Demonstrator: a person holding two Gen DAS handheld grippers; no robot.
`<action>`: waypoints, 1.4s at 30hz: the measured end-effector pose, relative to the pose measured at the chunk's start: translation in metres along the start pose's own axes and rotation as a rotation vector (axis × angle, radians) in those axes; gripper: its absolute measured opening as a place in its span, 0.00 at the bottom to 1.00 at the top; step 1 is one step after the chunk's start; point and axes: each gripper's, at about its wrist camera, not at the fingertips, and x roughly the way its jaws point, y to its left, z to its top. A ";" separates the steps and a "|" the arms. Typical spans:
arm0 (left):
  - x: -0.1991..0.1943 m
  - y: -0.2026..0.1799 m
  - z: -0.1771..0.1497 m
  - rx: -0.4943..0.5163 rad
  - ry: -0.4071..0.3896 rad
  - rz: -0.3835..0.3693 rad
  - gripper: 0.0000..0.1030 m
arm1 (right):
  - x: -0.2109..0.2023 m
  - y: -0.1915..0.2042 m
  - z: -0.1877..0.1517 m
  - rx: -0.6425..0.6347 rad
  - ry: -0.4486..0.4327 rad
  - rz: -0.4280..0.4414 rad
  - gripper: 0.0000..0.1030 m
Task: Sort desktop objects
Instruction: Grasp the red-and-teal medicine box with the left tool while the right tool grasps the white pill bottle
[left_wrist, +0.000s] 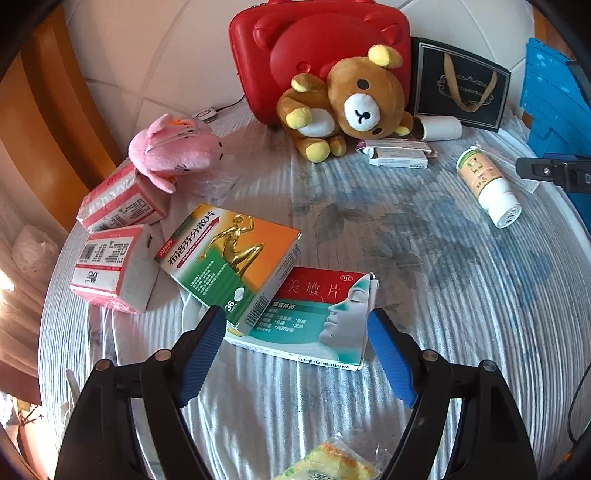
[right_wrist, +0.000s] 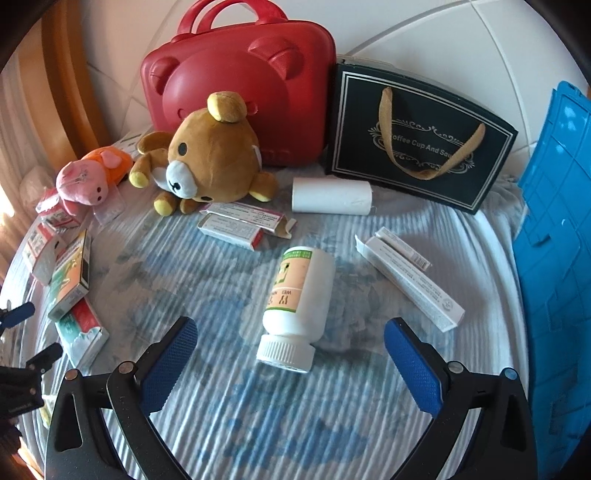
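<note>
Tablecloth (right_wrist: 258, 424) striped pale blue, cluttered; white tiled wall (right_wrist: 424, 33) behind; left tool (left_wrist: 295, 325), right tool (right_wrist: 291, 343) both apart, empty.

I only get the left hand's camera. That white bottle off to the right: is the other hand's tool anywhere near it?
Observer: Yes. The right hand's camera shows the white bottle lying on its side, cap toward the right gripper. The fingers stand open on either side and do not touch it.
Operator: Is anything lying beside it that I can't make out?
Observer: A long white box lies on the cloth to the bottle's right, apart from it.
Operator: What does the black bag at the back say?
Observer: "Coffee Cup And Sau"; the strap covers the rest.
</note>
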 end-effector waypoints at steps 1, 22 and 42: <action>0.003 0.001 0.002 -0.033 0.015 0.006 0.76 | 0.003 -0.001 0.001 0.000 0.008 0.007 1.00; 0.061 0.008 0.014 -0.609 0.144 0.295 0.76 | 0.063 -0.011 0.013 -0.035 0.149 0.090 1.00; 0.056 0.053 -0.042 -0.678 0.188 0.212 0.86 | 0.078 0.014 0.011 -0.079 0.225 0.063 1.00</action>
